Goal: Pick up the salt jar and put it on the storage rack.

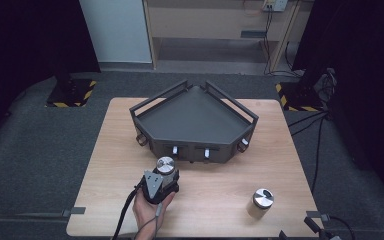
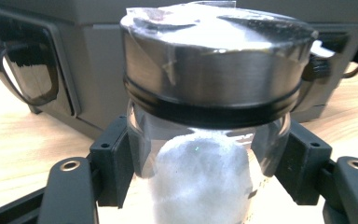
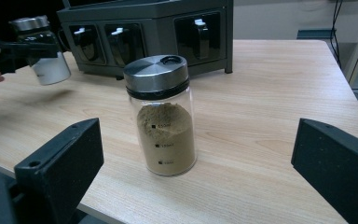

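Note:
My left gripper (image 1: pixel 163 181) is shut on a glass jar of white powder (image 1: pixel 165 166) with a silver lid, just in front of the dark grey corner rack (image 1: pixel 195 119). In the left gripper view the jaws press both sides of the white-powder jar (image 2: pixel 214 70), below its lid. From the right gripper view this jar (image 3: pixel 51 65) hangs clear of the table, its shadow beneath. A second jar with brown powder (image 1: pixel 261 201) stands upright on the table at the front right. My right gripper (image 3: pixel 196 130) is open wide, and the brown-powder jar (image 3: pixel 163 116) stands a little ahead of its jaws, untouched.
The rack's front faces (image 3: pixel 144 28) carry several hooks and small handles, and low rails run along its back sides. A hand (image 1: pixel 147 210) holds the left gripper, its cable trailing toward the front edge. Bare wooden tabletop (image 1: pixel 215 192) lies between the two jars.

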Motion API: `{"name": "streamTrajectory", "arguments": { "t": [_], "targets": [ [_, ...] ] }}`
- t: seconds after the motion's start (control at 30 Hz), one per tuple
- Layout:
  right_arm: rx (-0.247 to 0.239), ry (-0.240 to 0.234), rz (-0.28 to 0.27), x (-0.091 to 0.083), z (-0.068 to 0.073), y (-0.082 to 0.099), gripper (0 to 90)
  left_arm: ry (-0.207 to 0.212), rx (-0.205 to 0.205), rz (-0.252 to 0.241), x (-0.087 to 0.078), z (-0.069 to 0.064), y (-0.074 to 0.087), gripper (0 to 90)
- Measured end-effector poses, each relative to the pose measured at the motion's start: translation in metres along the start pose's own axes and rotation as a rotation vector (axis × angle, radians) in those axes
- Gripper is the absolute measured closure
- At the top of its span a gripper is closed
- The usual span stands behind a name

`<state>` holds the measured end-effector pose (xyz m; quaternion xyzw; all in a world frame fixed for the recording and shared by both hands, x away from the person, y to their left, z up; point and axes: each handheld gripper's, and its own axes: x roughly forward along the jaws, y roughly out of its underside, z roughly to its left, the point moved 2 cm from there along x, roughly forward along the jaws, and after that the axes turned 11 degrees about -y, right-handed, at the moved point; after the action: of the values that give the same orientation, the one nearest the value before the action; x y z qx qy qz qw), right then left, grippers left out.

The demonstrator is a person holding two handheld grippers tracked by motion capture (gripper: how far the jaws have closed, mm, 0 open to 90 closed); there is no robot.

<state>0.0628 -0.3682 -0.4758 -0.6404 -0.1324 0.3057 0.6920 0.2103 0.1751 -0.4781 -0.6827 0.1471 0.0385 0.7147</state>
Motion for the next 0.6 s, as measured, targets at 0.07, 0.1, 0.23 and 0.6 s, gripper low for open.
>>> {"name": "streamTrajectory", "arguments": {
  "t": [0.07,0.1,0.23,0.6],
  "targets": [
    [0.0,0.0,0.001,0.0,0.0,0.0,2.6,0.011,0.003,-0.012,-0.005,0.002,-0.001,30.3],
    [0.0,0.0,0.001,0.0,-0.001,0.0,2.5,0.013,0.006,-0.017,-0.008,0.003,-0.002,30.2],
    [0.001,-0.003,0.004,0.002,0.0,0.0,2.5,0.013,0.015,-0.033,-0.02,0.008,-0.005,30.2],
    [0.001,-0.004,0.011,0.004,0.0,0.0,2.5,0.037,-0.006,-0.093,-0.047,0.016,-0.017,30.3]
  ]
}}
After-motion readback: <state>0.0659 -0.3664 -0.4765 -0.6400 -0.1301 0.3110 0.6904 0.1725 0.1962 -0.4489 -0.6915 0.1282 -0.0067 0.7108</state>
